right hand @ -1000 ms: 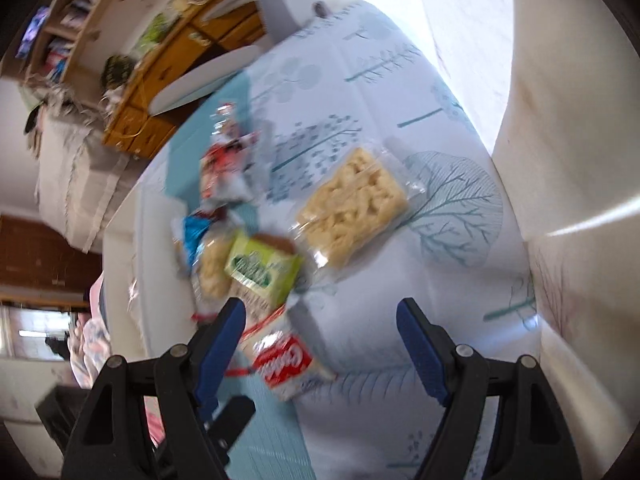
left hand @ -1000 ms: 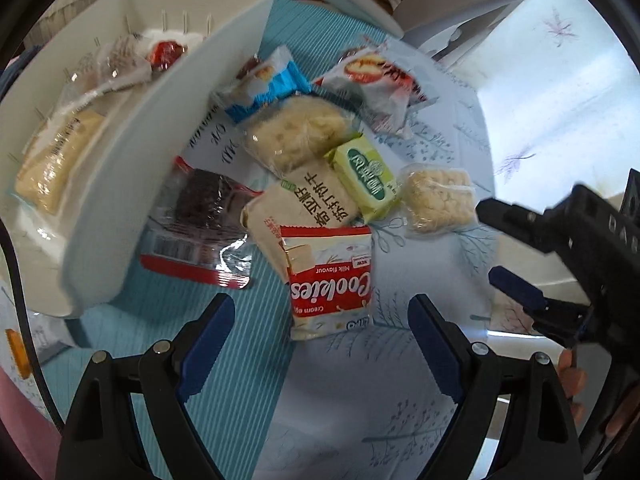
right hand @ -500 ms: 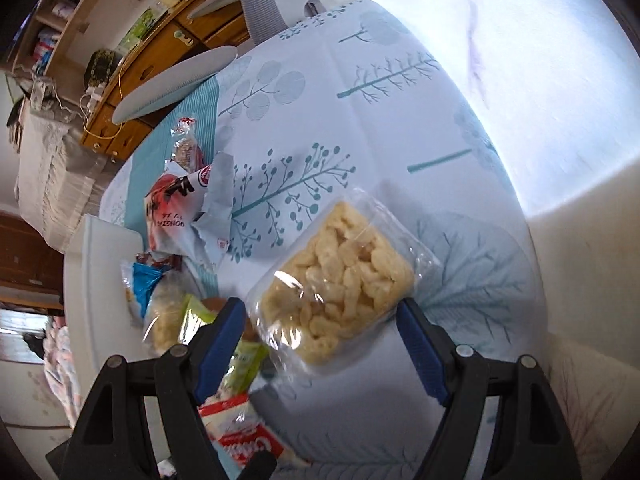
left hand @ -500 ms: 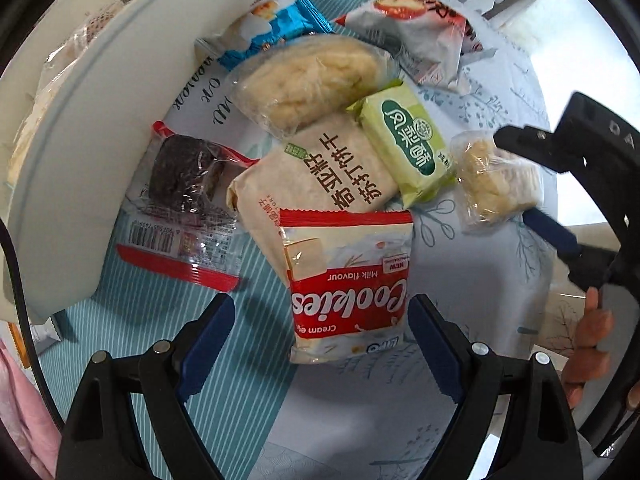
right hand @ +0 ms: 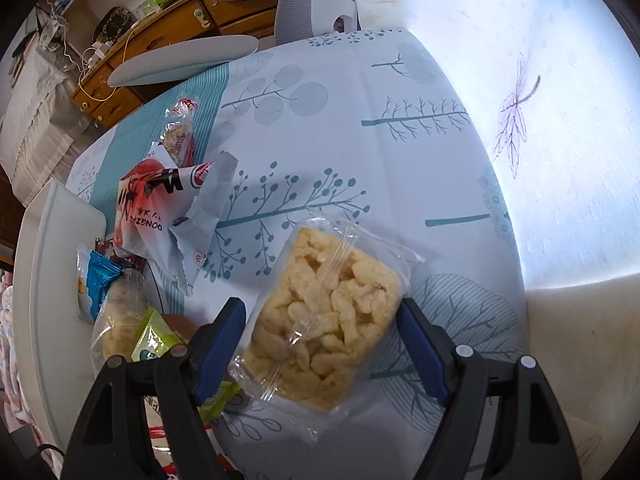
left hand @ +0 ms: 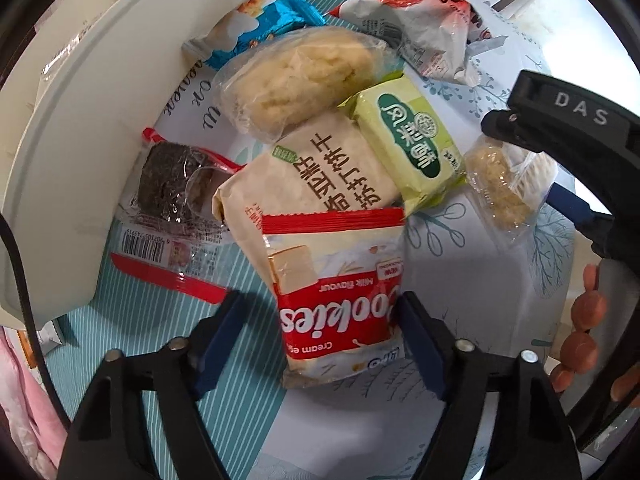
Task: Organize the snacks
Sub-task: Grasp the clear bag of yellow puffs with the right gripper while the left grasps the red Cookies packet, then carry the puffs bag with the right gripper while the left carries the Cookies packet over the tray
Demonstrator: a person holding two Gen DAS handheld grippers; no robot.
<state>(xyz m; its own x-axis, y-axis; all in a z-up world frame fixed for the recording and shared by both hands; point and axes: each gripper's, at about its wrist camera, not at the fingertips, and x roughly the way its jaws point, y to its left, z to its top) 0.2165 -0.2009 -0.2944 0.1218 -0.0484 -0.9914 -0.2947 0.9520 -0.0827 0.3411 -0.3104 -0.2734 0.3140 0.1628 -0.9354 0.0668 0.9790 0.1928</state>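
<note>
The left hand-held gripper (left hand: 320, 344) points down at the table (left hand: 460, 280), and its jaws are closing around the red and white cookies packet (left hand: 340, 300). The packet lies between the blue pads: the right pad is at its edge, the left pad stands a little apart, so it is not yet gripped. Behind the packet lie a beige biscuit bag (left hand: 312, 176), a green packet (left hand: 408, 140), a clear-wrapped yellow cake (left hand: 296, 80) and a dark cake in a red-edged wrapper (left hand: 172, 184). A white bin (left hand: 80, 120) stands at the left.

The right hand-held gripper (right hand: 320, 340) is released, with both jaws beside a clear bag of puffed rice snack (right hand: 324, 320) on the table, not pressing it.
</note>
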